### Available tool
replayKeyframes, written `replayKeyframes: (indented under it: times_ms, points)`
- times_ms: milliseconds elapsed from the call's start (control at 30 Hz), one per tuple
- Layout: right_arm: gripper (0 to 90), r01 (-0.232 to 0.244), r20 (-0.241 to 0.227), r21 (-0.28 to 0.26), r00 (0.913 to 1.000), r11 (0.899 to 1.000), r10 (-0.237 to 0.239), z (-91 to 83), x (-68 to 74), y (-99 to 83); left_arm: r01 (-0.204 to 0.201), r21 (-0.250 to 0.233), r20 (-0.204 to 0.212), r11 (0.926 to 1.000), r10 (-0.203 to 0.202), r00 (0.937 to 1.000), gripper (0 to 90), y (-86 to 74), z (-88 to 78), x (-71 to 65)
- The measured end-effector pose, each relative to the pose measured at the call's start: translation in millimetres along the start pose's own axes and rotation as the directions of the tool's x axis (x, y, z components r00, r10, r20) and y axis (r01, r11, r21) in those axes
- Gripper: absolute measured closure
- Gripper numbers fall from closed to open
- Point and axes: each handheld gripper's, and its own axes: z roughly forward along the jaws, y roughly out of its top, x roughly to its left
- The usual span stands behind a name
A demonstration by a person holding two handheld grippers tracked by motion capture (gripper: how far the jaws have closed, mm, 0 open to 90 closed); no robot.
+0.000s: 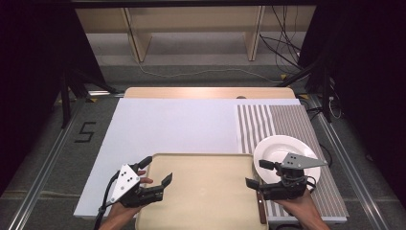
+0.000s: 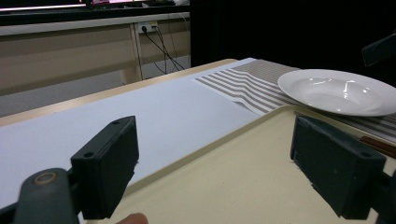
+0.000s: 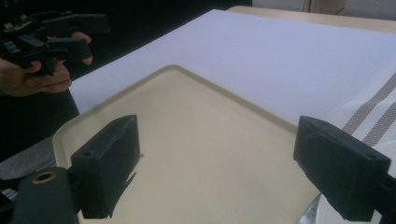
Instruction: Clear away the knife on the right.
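Beige tray point(image 1: 206, 191) at 6 o'clock on the table point(image 1: 167, 124), near edge cut off by the frame bottom. Left claw point(image 1: 155, 170) at 8 o'clock, jaws wide apart straddling the tray's left rim, nothing between them; one jaw over the white cover, the other over the tray. Whether either jaw touches the rim can't be told. Right claw point(image 1: 258, 173) at 4 o'clock, jaws spread open over the tray's right rim, empty. In the right gripper view the tray floor is bare between the jaws, and the left hand point(image 3: 32, 77) shows far off at 10 o'clock, dim.

White plate point(image 1: 286, 153) at 3 o'clock on the striped cloth point(image 1: 287, 124), just beside the tray; its near part is hidden behind the right claw's grey plate. Brown handle point(image 1: 261, 206) lies at 5 o'clock between tray and cloth, upper end hidden under the claw, so what tool it is can't be told.

Writing: a dark "5" point(image 1: 84, 132) marked on the floor at 9 o'clock. No labels readable elsewhere.
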Motion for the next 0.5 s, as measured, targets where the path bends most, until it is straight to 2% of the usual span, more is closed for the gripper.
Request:
replayKeyframes:
  times_ms: [200,367,500]
  points:
    - [16.0,-0.002,0.013,-0.034,0.9999,0.999,0.003,-7.6,-1.0,-2.4,0.001,0.000,0.000,1.0000,-0.001,1.0000,15.0,0.0,-0.1,0.2]
    - [16.0,0.024,0.039,-0.089,0.9990,0.996,-0.020,-16.6,0.1,-7.2,0.001,0.000,0.001,1.0000,-0.001,1.0000,15.0,0.0,0.0,0.1]
    - [16.0,0.029,0.053,-0.095,0.9983,0.995,-0.024,-20.2,0.6,-10.3,0.001,0.001,0.001,1.0000,-0.001,1.0000,15.0,-0.1,0.1,0.0]
